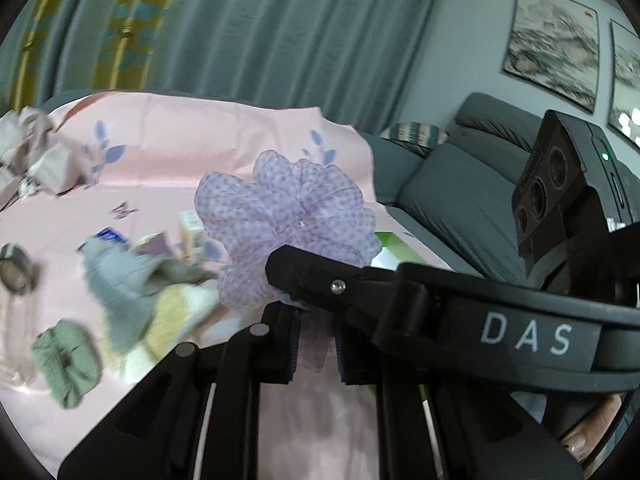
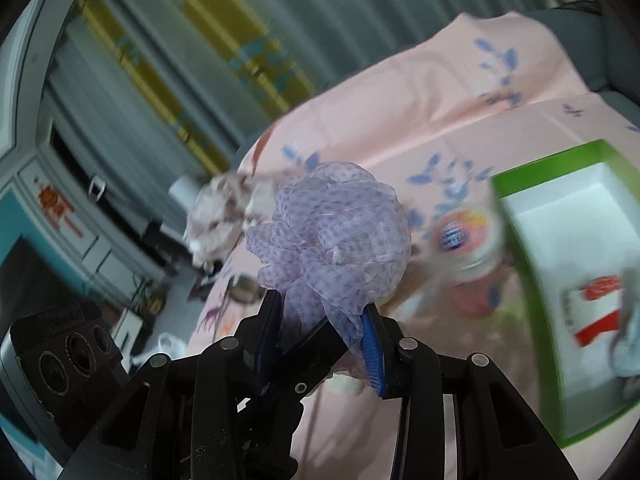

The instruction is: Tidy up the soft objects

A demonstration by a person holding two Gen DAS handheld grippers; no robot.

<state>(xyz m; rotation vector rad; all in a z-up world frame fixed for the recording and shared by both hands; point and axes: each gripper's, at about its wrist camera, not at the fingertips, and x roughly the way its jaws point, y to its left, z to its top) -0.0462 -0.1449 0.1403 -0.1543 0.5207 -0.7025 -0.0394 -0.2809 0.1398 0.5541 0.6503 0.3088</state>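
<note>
A lilac dotted mesh scrunchie [image 1: 288,216] is held in the air above the pink cloth. My left gripper [image 1: 316,344] has its jaws around the scrunchie's lower frill, with a gap between the pads. My right gripper [image 2: 320,336] reaches across from the right and is also closed around the scrunchie [image 2: 336,240]; its finger [image 1: 320,272] crosses the left wrist view. On the cloth lie a green scrunchie [image 1: 66,360], a grey cloth [image 1: 120,284] over yellow-white fabric, and a beige fabric heap [image 1: 36,152].
A green-rimmed white box [image 2: 536,280] sits at the right with a red-white packet [image 2: 596,312] and a grey cloth inside. A round jar [image 2: 468,240] stands beside it. A tape roll [image 1: 14,268], small cartons and a grey sofa [image 1: 460,192] are nearby.
</note>
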